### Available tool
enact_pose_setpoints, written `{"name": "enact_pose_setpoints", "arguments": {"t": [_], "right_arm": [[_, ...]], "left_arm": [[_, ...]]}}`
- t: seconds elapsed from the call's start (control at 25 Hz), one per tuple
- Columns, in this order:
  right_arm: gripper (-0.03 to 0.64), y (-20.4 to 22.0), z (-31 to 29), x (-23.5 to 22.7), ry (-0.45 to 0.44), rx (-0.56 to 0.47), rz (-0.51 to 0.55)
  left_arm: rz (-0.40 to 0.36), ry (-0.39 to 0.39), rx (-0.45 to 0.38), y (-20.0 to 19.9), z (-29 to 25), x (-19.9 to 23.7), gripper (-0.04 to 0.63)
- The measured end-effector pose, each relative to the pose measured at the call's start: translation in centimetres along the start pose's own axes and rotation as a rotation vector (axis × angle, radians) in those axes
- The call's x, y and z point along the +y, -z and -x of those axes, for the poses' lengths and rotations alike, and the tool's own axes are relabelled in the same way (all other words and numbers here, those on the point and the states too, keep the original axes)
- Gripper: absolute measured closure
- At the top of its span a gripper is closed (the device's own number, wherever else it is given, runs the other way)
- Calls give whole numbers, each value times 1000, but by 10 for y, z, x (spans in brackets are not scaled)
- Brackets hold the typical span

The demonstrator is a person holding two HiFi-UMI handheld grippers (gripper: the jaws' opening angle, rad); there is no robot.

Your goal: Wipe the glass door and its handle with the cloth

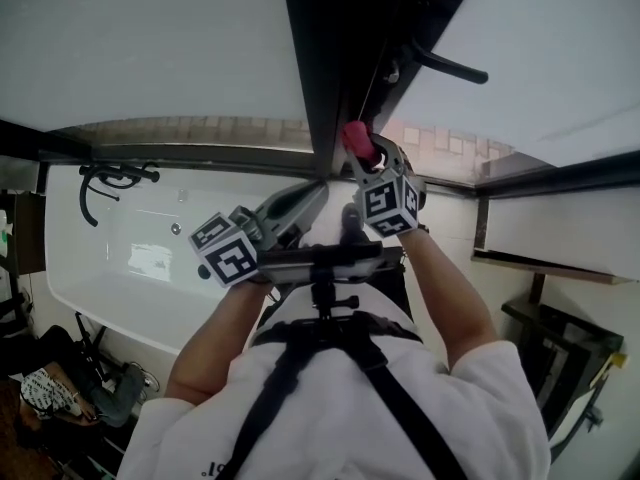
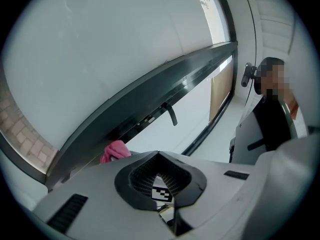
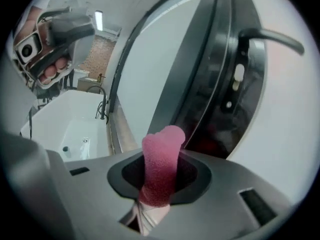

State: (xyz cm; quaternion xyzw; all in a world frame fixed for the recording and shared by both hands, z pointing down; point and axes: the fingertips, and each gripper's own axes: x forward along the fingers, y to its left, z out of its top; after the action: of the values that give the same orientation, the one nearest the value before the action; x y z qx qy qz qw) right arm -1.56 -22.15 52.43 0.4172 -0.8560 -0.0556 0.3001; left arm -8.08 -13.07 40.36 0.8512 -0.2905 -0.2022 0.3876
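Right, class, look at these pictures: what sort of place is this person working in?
Most likely a bathroom: a white bathtub with a black tap at its edge, beside a black-framed glass door with a lever handle.

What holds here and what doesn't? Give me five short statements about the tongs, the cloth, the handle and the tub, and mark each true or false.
1. The right tongs clamp the pink cloth. True.
2. The left tongs grip a second cloth. False: nothing sits between them.
3. The cloth is wrapped round the door handle. False: the handle is bare, and the cloth is held up apart from it.
4. A white bathtub shows at the left of the head view. True.
5. The door handle is white. False: it is dark, like the door frame.
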Motion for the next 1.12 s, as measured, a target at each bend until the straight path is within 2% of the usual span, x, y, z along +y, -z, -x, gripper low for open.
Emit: {"name": "enact_pose_setpoints", "arguments": {"t": [0.16, 0.24, 0.68, 0.8, 0.92, 1.12], "right_arm": [[515, 53, -19, 18, -68, 100, -221], [515, 80, -32, 28, -92, 158, -296], [515, 180, -76, 54, -171, 427, -355], [515, 182, -85, 56, -201, 455, -369], [515, 163, -93, 56, -258, 435, -380], [515, 141, -106, 50, -318, 423, -340]], "left_arm": [[-18, -35, 10, 0, -1, 3, 603], [-22, -47, 13, -1, 0, 6, 603], [-6, -106, 38, 7, -2, 24, 603], [-6, -115, 43, 8, -1, 24, 603], [-3, -126, 40, 7, -2, 26, 603], [3, -117, 51, 9, -2, 26, 603]]}}
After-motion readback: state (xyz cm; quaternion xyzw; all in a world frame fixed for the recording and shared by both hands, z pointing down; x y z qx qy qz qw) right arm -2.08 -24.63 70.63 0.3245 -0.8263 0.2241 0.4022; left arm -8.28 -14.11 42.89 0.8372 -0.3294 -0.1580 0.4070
